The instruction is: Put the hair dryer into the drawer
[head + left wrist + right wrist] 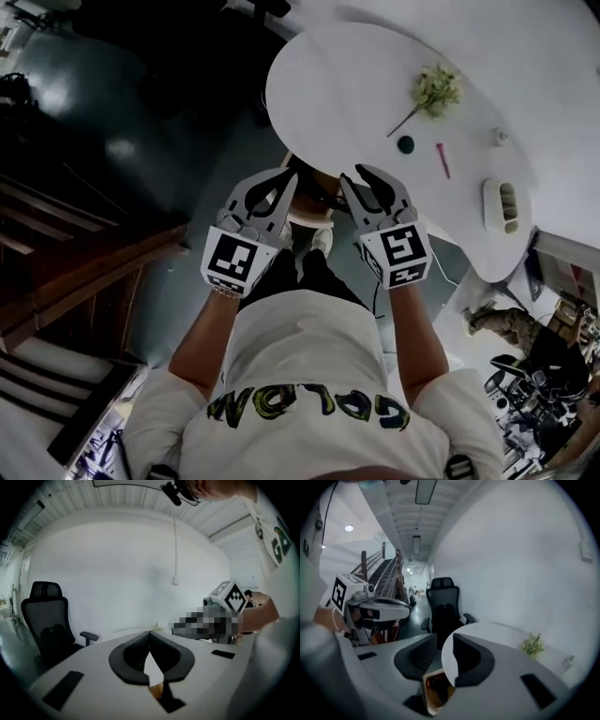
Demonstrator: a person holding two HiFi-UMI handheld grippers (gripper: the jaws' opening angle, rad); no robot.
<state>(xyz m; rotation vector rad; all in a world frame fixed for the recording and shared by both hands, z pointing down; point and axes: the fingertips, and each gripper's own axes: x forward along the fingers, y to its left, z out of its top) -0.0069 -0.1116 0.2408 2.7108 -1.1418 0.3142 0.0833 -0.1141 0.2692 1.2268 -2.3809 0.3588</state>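
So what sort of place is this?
Probably an office or studio space: a curved white table with a small plant, a black mesh office chair, and a staircase behind.

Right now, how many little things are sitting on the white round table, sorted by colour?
Yellow-green: 1, the plant sprig
Dark: 1, the small round thing
Pink: 1, the thin stick
White: 2, the small lump and the oblong holder
Total: 5
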